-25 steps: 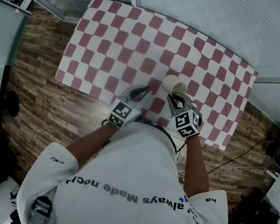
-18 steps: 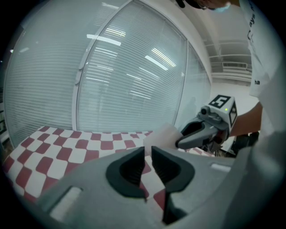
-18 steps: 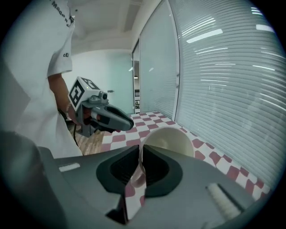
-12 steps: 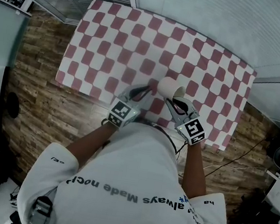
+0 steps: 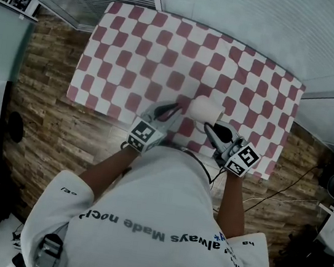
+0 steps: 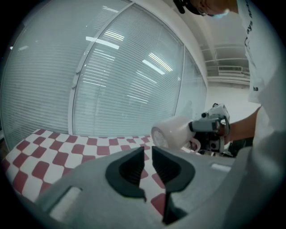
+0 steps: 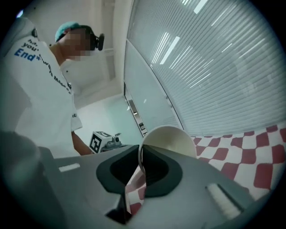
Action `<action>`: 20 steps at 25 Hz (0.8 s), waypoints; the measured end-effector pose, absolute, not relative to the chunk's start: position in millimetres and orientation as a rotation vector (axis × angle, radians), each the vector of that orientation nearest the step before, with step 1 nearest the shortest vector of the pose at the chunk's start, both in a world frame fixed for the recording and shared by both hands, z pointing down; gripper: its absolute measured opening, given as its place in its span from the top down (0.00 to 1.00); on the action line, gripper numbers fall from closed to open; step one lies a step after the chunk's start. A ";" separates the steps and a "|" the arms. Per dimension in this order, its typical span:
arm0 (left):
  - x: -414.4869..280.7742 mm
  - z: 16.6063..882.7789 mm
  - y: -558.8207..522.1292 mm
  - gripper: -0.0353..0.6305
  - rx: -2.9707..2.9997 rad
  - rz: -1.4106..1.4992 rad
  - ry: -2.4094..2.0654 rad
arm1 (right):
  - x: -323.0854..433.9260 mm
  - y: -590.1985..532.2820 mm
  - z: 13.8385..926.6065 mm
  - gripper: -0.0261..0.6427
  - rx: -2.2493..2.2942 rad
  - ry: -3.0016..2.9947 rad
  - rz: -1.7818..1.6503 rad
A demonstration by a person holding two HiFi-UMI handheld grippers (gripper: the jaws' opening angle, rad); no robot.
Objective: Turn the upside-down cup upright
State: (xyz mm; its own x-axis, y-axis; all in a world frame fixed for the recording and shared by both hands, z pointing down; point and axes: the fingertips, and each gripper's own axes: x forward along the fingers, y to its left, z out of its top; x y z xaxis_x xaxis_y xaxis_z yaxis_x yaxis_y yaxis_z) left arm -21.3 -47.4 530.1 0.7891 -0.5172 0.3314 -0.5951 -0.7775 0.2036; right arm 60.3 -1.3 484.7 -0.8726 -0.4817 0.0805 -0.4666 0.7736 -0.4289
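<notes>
The checkered table (image 5: 137, 44) fills the far half of the scene. At its near edge the left gripper (image 5: 172, 108) hovers low, its jaws drawn almost together on nothing. To its right, the right gripper (image 5: 213, 125) is clenched on the rim of the white cup (image 5: 205, 109). The cup lies on its side above the cloth. The pinch takes only thin wall, so rolling the wrist could let the cup pivot, slip out and tumble off the near edge.

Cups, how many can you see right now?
1. A white cup is tipped on its side above the checkered table, its rim pinched by the right gripper. No other shows in any view.
</notes>
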 end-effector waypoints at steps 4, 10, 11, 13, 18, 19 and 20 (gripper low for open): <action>-20.1 528.4 -45.3 0.86 2.693 0.365 -0.836 | 70.4 2.3 476.1 0.92 -0.744 2.815 -0.739; -8.9 493.8 -34.0 0.62 2.761 0.116 -0.561 | 72.5 5.6 473.0 0.92 -0.722 2.817 -0.740; -7.0 487.6 -32.1 0.56 2.767 0.077 -0.493 | 72.4 6.2 471.9 0.92 -0.715 2.815 -0.739; -3.6 478.5 -30.5 0.46 2.737 0.016 -0.358 | 71.7 8.0 469.1 0.92 -0.699 2.808 -0.737; 6.9 470.1 -33.1 0.29 2.663 -0.027 -0.111 | 66.7 13.5 461.5 0.92 -0.635 2.809 -0.730; 9.6 470.1 -33.8 0.28 2.669 -0.017 -0.084 | 65.6 14.6 460.1 0.92 -0.623 2.808 -0.728; 12.5 470.2 -34.5 0.28 2.671 -0.011 -0.058 | 64.8 15.7 459.0 0.92 -0.612 2.807 -0.727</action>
State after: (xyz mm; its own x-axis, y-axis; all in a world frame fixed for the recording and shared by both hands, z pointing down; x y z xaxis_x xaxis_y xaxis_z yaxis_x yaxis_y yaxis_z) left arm 12.5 -34.5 470.2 0.9991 -0.0427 0.0020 -0.0389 -0.8906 0.4532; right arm 64.8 15.7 459.0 -0.8996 -0.4314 -0.0677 -0.3444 0.7962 -0.4974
